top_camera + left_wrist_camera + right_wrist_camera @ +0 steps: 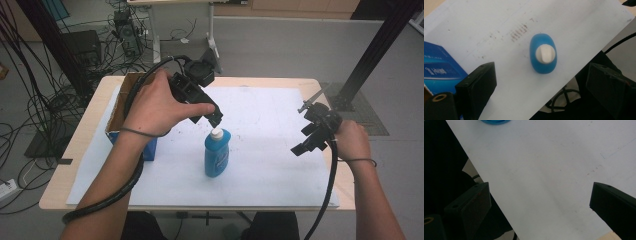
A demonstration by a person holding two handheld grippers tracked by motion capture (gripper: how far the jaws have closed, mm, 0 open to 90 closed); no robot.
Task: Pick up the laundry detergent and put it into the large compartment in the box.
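A blue bottle (217,156) with a white cap (216,133) stands upright on the white sheet (270,145) near the table's middle. My left gripper (213,119) hovers just above the cap, pointing down. In the left gripper view the bottle (543,53) appears from above, below and ahead of my left gripper (544,87), whose jaws stand wide apart with nothing between them. My right gripper (304,140) hangs open over the sheet's right side, well away from the bottle. In the right gripper view my right gripper (541,205) has bare sheet between its jaws, and the bottle (495,121) peeks in at the top edge.
An open blue cardboard box (131,112) sits at the table's left, under my left forearm; its blue side (439,71) shows beside the left jaw. The sheet carries faint dark smudges (518,32). Black frame posts and cables stand beyond the table.
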